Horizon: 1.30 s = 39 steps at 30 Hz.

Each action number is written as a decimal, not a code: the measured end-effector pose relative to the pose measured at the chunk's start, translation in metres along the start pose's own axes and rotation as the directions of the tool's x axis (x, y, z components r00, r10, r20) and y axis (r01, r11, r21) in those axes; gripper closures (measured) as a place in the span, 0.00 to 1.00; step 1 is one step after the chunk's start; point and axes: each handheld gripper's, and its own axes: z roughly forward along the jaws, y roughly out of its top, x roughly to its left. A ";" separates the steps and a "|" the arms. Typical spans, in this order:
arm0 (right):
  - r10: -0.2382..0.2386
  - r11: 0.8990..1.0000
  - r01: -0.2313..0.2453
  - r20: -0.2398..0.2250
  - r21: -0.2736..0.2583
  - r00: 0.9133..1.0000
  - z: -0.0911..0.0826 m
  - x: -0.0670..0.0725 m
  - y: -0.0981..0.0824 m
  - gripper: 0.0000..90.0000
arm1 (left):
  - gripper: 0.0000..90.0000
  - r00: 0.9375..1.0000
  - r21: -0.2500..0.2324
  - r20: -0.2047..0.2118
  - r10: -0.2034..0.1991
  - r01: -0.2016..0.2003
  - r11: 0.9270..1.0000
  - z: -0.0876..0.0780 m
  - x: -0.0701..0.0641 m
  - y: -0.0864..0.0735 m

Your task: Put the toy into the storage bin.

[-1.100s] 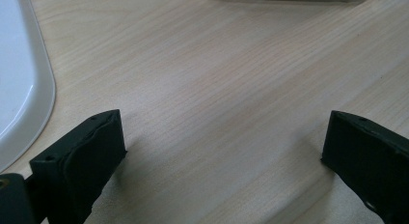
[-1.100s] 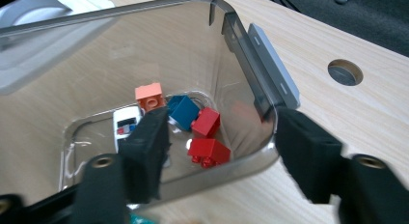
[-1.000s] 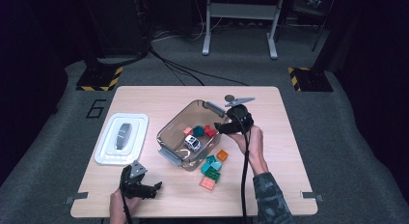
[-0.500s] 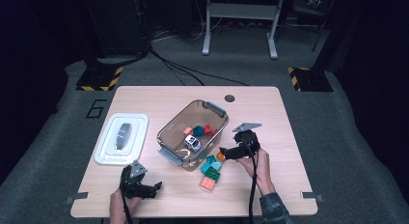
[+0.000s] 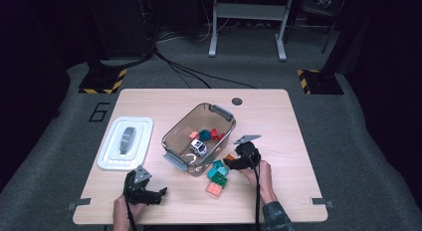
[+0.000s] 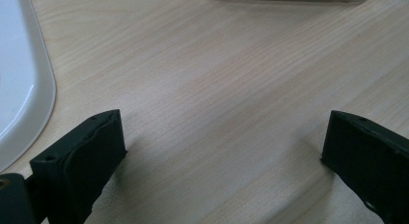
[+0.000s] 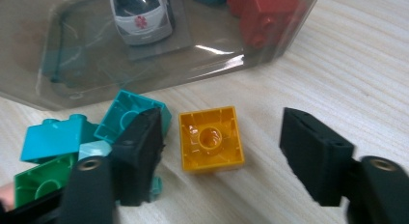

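Yellow brick (image 7: 211, 138) lies upside-down on the worktop (image 7: 347, 64), frame centre, between the right hand-held gripper (image 7: 219, 154) jaws, which have just been closing but aren't touching it; pickup looks imminent.

A white lid (image 5: 124, 143) lies at the left of the wooden table (image 5: 278, 116). Black cables (image 5: 199, 74) cross the grey floor in the upper middle.

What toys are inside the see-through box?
Inside the clear box are a small white car, red blocks, a teal block and an orange block. Anything beneath them is covered.
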 end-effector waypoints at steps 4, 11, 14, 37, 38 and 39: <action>-0.002 1.000 0.003 -0.012 0.028 1.000 0.004 0.002 0.001 0.49 | 0.01 1.000 -0.003 0.000 -0.003 0.003 1.000 0.000 0.000 0.000; 0.007 0.999 -0.007 -0.003 0.049 1.000 0.006 0.000 0.000 0.60 | 0.01 1.000 -0.003 -0.001 -0.003 0.003 1.000 0.000 0.000 0.000; 0.016 0.998 -0.015 -0.004 0.058 1.000 0.008 0.002 0.000 0.64 | 0.01 1.000 -0.002 -0.002 0.000 0.000 1.000 0.000 0.000 0.000; 0.037 0.999 -0.038 0.013 0.035 0.999 0.002 -0.003 -0.001 0.65 | 0.01 1.000 0.001 0.000 0.001 -0.001 1.000 0.000 0.000 0.000; 0.045 0.998 -0.046 0.013 0.035 0.999 0.001 -0.003 0.000 0.65 | 0.01 1.000 -0.004 0.000 -0.006 0.006 1.000 0.000 0.000 0.000; 0.031 0.999 -0.031 0.017 0.033 0.999 0.000 -0.005 0.000 0.65 | 0.01 1.000 0.000 0.002 -0.004 0.004 1.000 0.000 0.000 0.000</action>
